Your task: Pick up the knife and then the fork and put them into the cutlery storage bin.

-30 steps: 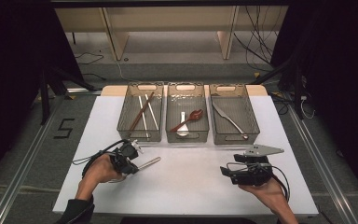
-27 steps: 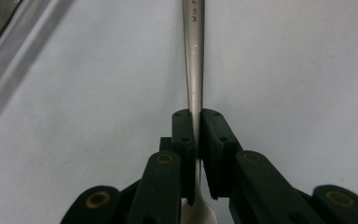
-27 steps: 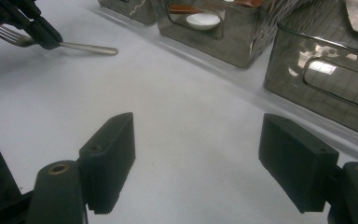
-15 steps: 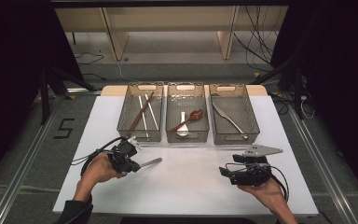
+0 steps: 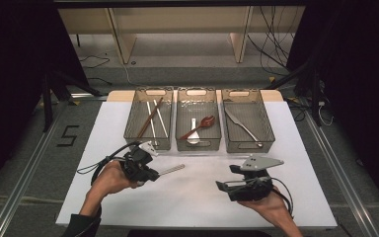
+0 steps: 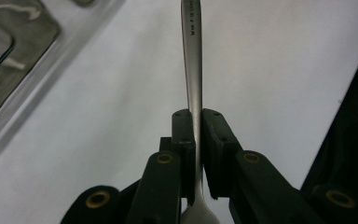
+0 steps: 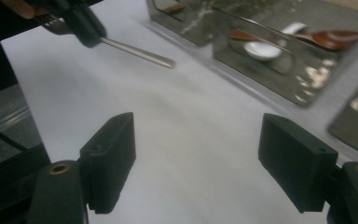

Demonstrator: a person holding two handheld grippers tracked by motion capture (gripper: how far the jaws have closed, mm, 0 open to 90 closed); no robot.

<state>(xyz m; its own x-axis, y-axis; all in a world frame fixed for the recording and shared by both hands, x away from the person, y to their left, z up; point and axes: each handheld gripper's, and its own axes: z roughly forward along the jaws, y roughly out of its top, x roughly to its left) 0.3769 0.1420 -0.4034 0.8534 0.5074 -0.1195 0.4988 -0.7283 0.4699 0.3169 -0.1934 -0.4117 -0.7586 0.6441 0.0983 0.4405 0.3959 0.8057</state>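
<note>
Above the white desk [image 5: 197, 197], near its left front, the left gripper [image 5: 150, 174] clamps a steel utensil [image 6: 192, 56] close to its bowl end, handle jutting straight beyond the jaws. It looks light, stiff and slick, so gripping the flat neck seems sound. The right gripper [image 7: 205, 163] stands wide, empty.
</note>
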